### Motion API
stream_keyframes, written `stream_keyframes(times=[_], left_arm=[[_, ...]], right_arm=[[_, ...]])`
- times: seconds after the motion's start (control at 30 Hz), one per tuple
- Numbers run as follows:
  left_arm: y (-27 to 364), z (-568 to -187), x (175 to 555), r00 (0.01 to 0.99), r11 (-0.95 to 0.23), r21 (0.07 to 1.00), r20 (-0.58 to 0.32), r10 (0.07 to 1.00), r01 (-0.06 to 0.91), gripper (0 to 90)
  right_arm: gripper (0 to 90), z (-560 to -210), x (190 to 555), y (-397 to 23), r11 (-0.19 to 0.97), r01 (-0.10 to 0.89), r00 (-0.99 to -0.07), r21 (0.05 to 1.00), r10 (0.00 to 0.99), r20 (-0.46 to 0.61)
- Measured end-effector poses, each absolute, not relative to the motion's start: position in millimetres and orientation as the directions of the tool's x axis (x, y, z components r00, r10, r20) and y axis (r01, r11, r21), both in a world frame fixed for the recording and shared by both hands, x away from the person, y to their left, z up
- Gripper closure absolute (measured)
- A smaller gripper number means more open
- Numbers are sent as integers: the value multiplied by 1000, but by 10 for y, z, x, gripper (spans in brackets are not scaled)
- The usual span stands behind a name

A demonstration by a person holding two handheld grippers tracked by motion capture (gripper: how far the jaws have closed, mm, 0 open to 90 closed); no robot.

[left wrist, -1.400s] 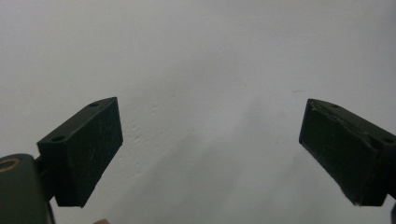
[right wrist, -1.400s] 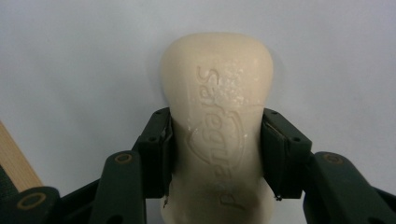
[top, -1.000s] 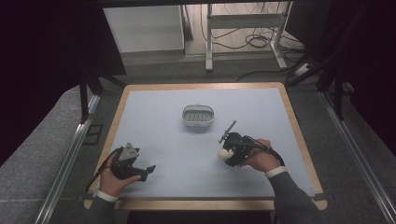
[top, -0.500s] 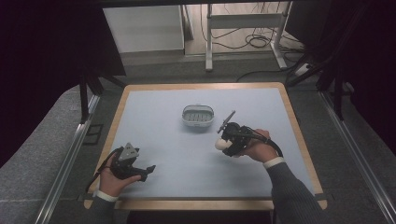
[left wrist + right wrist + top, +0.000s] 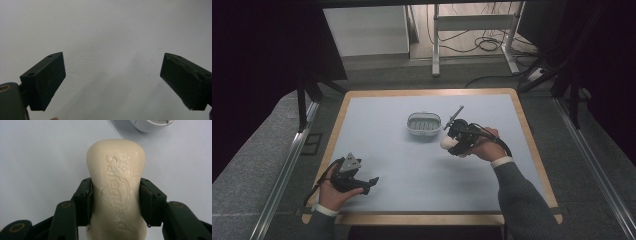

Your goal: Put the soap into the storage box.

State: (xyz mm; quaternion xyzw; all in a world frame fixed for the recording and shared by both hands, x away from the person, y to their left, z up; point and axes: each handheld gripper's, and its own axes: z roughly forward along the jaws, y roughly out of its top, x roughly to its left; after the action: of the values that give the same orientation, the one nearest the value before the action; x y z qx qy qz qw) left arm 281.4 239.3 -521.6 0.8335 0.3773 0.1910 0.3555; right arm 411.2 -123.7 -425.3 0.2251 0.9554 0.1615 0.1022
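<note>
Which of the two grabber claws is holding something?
The right gripper: its jaws squeeze a cream soap bar. The left gripper is wide open over bare table.

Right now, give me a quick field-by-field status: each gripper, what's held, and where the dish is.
left gripper: open, nothing between the jaws, low over the near-left part of the table
right gripper: shut on the soap bar
soap bar: cream, embossed lettering on top, clamped by its sides, its front end sticking out past the jaws
soap dish: white, ridged inside, nothing in it, mid-table, beside the right gripper on its left
table: light blue top, wooden edge
gap soap to dish: close, not touching
</note>
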Motion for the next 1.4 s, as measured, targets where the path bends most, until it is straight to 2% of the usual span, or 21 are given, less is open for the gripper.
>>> stream_keyframes(times=[1.4], left_arm=[[2373,-5255,2830,648,-479,722,57,759,498,66]], right_arm=[[489,-4193,4504,-1048,822,398,-874,408,475,-104]])
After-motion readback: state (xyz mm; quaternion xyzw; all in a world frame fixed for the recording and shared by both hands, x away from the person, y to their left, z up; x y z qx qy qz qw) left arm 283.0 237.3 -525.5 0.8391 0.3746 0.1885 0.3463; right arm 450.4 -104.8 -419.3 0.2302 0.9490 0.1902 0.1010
